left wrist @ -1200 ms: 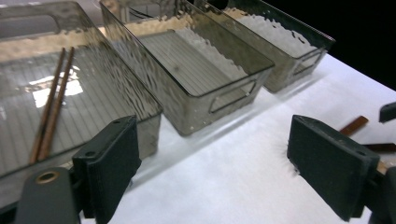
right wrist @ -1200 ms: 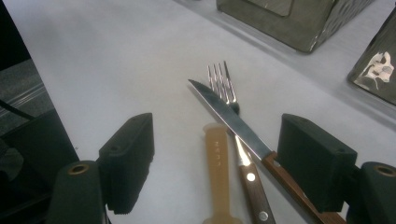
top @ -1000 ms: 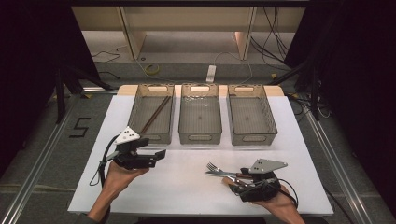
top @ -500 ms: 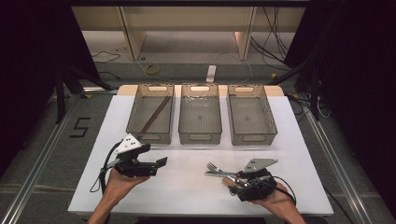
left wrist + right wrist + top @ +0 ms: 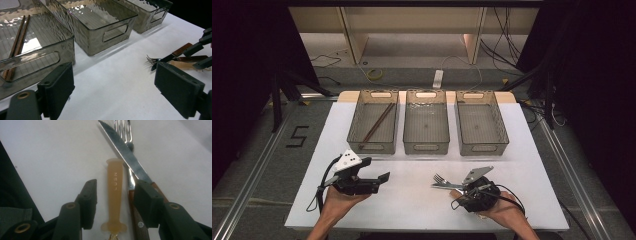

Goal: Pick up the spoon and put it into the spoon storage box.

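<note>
Tan rubbery handle (image 5: 115, 195), stamped lettering on it, lies flat on the white desk (image 5: 412, 200) near its front edge on the right, between the pads of the right tongs (image 5: 114, 203). What sits at its lower end can't be made out. Just beside it, a wood-handled serrated knife (image 5: 125, 155) and a fork (image 5: 123, 130) overlap, the knife blade crossing over the fork. One right pad sits over the knife's wooden handle, so it's crowded there.

Right tongs have just been closing, the handle between the pads with a gap on both sides, no clamp yet. Step in hand looks like the grasp on that tan-handled piece, pick phase of a cutlery sort.

Next move needs the pads to pinch the tan handle alone; the knife could get caught along, so maybe shift away from it first. Then lift and carry to a tray.

Left tongs (image 5: 115, 97) idle, pads wide apart, nothing held, low over the desk at front left.

Three clear plastic trays along the back: left tray (image 5: 373, 122) holds brown chopsticks (image 5: 377, 122), middle tray (image 5: 426, 122) and right tray (image 5: 481, 122) look empty.
</note>
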The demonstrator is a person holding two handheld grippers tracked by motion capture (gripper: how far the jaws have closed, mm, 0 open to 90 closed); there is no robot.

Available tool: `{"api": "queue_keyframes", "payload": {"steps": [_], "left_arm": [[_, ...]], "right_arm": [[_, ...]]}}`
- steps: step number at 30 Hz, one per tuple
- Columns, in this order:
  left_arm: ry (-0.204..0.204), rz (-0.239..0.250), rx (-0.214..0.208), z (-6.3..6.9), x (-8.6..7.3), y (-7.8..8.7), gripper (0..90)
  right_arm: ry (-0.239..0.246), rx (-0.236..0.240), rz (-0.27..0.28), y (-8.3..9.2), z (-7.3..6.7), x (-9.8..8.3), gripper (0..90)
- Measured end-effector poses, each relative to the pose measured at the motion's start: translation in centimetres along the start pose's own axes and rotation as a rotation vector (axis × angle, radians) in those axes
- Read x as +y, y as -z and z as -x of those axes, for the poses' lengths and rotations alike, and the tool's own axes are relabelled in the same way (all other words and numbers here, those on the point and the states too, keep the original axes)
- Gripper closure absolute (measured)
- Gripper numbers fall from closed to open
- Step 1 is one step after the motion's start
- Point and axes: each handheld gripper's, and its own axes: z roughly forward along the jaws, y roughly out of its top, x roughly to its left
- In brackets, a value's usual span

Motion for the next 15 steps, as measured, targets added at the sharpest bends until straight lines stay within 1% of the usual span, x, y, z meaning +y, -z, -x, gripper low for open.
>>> {"api": "queue_keyframes", "payload": {"steps": [1,5,8,9,11,12,15], "left_arm": [[-0.001,-0.001,-0.001,0.0,0.0,0.0,15.3],[-0.002,-0.005,-0.002,0.1,-0.2,0.1,15.2],[0.0,-0.005,-0.002,0.1,-0.2,0.1,15.2],[-0.003,-0.006,0.0,0.1,-0.3,0.1,15.2],[0.001,-0.002,-0.002,0.1,-0.3,0.2,15.2],[0.002,-0.002,-0.002,0.1,-0.3,0.2,15.2],[0.001,-0.002,-0.002,0.1,-0.3,0.2,15.1]], "right_arm": [[0.003,-0.002,-0.013,-0.1,0.0,0.1,57.2],[0.014,-0.007,-0.024,-0.3,0.0,0.3,62.4],[0.012,0.004,-0.049,-0.5,0.0,0.5,64.6],[0.023,0.002,-0.057,-0.7,0.0,0.5,65.0],[0.017,0.006,-0.08,-1.0,-0.1,0.7,65.9],[0.026,0.004,-0.089,-1.1,-0.1,0.7,66.6],[0.033,0.0,-0.11,-1.4,-0.2,0.9,68.4]]}}
